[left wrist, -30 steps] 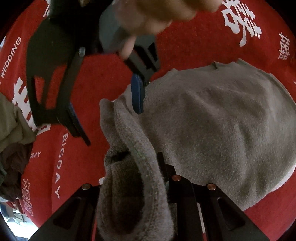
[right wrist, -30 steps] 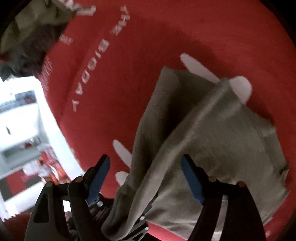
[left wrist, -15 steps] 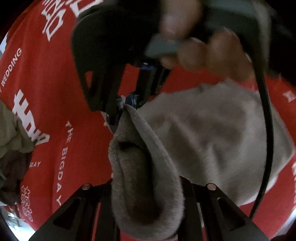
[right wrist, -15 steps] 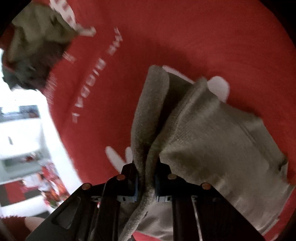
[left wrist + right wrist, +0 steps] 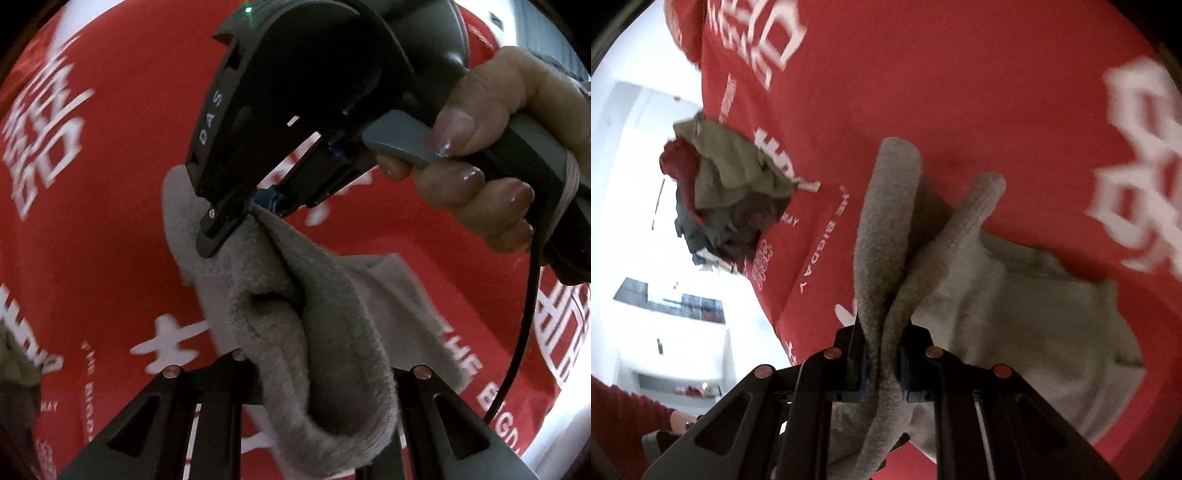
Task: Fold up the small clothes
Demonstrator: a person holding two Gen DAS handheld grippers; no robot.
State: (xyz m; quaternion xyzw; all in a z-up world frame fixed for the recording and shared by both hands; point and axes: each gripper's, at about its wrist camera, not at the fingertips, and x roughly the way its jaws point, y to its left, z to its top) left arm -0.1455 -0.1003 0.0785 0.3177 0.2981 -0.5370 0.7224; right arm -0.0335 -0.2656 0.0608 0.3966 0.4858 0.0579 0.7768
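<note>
Right gripper (image 5: 882, 365): jaws have just been closing, now clamped on a bunched edge of the grey garment (image 5: 1027, 291), blue pads pressing the fold from both sides. Left gripper (image 5: 295, 406): closed on another bunched fold of the same garment, which rises thick between its fingers and hides the pads.

Red cloth (image 5: 923, 92): covers the table, printed with large white characters and small lettering; the biggest item in both views.

Garment: fuzzy grey knit, hanging between the two grippers above the red cloth; in the left view one end is pinched by the right gripper, the rest drapes down toward the camera.

Clothes pile (image 5: 727, 192): olive, dark red and grey pieces heaped at the cloth's edge, well apart from the garment.

Hand (image 5: 491, 158): wrapped around the right gripper's handle, one finger on its grey trigger.

Cable (image 5: 524, 332): black, curving down from that handle.
</note>
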